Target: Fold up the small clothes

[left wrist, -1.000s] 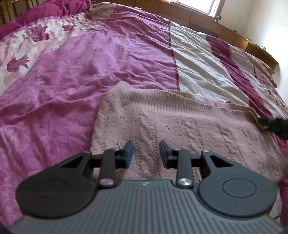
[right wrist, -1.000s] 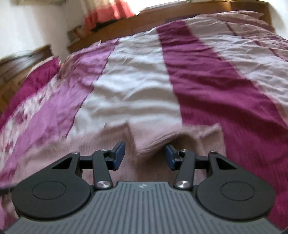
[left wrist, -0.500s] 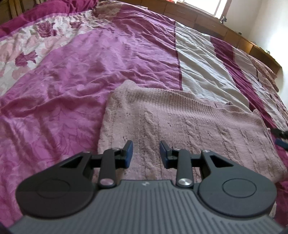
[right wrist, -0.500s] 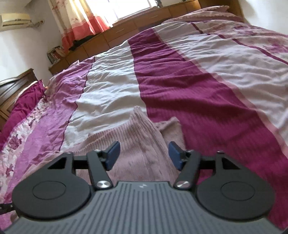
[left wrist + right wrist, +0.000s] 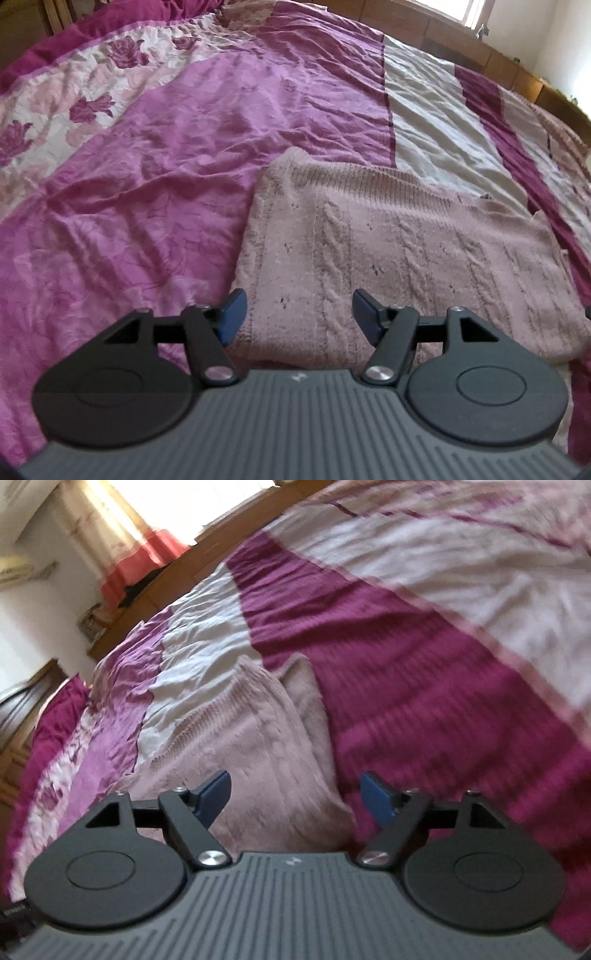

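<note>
A pale pink cable-knit sweater point(image 5: 388, 251) lies folded flat on the bed. In the left wrist view my left gripper point(image 5: 297, 314) hovers over its near left corner, jaws opening, blue pads apart with nothing pinched between them. In the right wrist view the same sweater point(image 5: 251, 746) shows its right edge, with a folded layer peeking out beside it. My right gripper point(image 5: 297, 797) sits above that near right edge, jaws opening wide and holding nothing. The right view is tilted and motion-blurred.
The bed is covered by a striped quilt point(image 5: 184, 147) in magenta, pink, cream and floral bands. A wooden ledge point(image 5: 443, 37) runs along the far side under a window. Red-and-white curtains point(image 5: 140, 550) hang at the back.
Both grippers' jaws have spread wider. The left gripper shifted left, toward the sweater's left edge. The right gripper let the sweater's far edge go, pulled back to the right and rolled.
</note>
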